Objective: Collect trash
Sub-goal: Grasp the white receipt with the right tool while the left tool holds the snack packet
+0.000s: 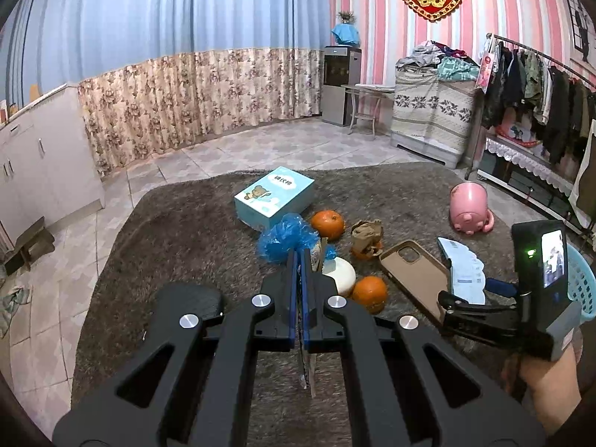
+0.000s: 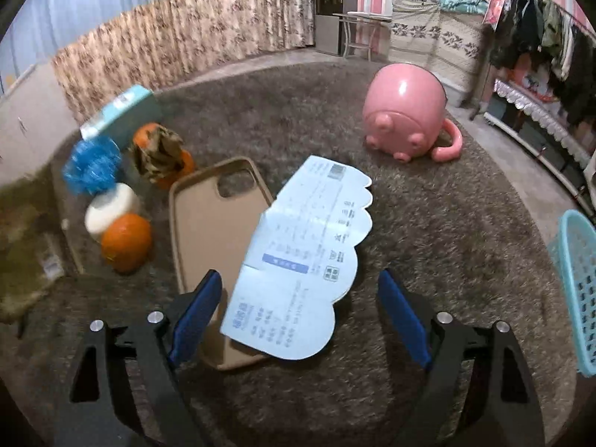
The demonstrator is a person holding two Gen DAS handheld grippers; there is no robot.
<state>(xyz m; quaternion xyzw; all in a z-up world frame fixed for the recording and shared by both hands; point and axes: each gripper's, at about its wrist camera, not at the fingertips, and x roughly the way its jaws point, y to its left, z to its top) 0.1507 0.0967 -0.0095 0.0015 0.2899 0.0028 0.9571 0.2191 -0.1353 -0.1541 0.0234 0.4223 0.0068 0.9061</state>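
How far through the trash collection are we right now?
Early stage. The turquoise plastic basket shows nothing inside in the visible part. In hand: left tongs shut on a thin card scrap; right tongs open around the pale blue scalloped paper tag. Still left: blue crinkled plastic wad, brown crumpled paper.

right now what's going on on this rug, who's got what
A person is collecting trash off a grey rug with a gripper in each hand. The left gripper is shut on a thin scrap of wrapper. The right gripper is open, with a pale blue paper tag between its fingers, lying partly on a tan phone case. A turquoise basket sits to the right.
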